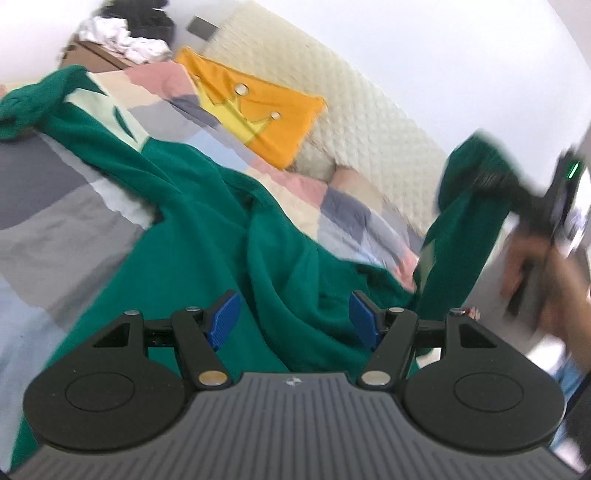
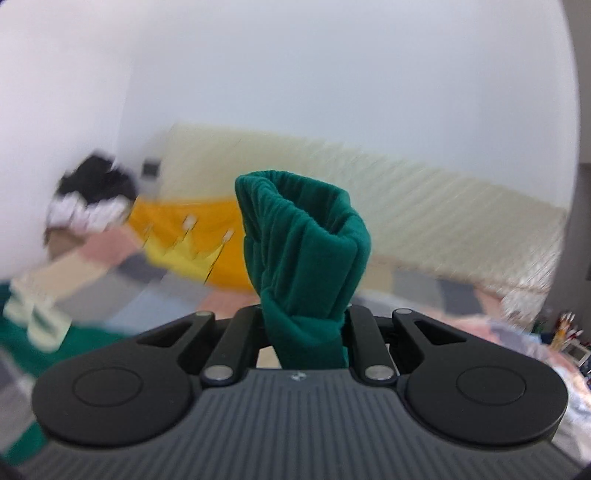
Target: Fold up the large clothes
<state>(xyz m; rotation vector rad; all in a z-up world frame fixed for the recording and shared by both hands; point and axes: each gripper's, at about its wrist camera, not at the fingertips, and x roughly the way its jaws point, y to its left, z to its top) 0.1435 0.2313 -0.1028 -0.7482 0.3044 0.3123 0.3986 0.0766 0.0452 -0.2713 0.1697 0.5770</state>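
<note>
Your right claw grips the green garment's cuff, lifted at three o'clock. Your left claw hangs open above the cloth on the bed.

txt: none legible | logo on tool too small

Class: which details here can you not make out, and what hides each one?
- Right gripper fingertips, right wrist view: buried in the green garment's cuff.
- Right gripper, left wrist view: motion-blurred.
- Pile at the bed's far corner, both views: too small or blurred.
- Garment's lower hem, left wrist view: behind the left gripper.
</note>
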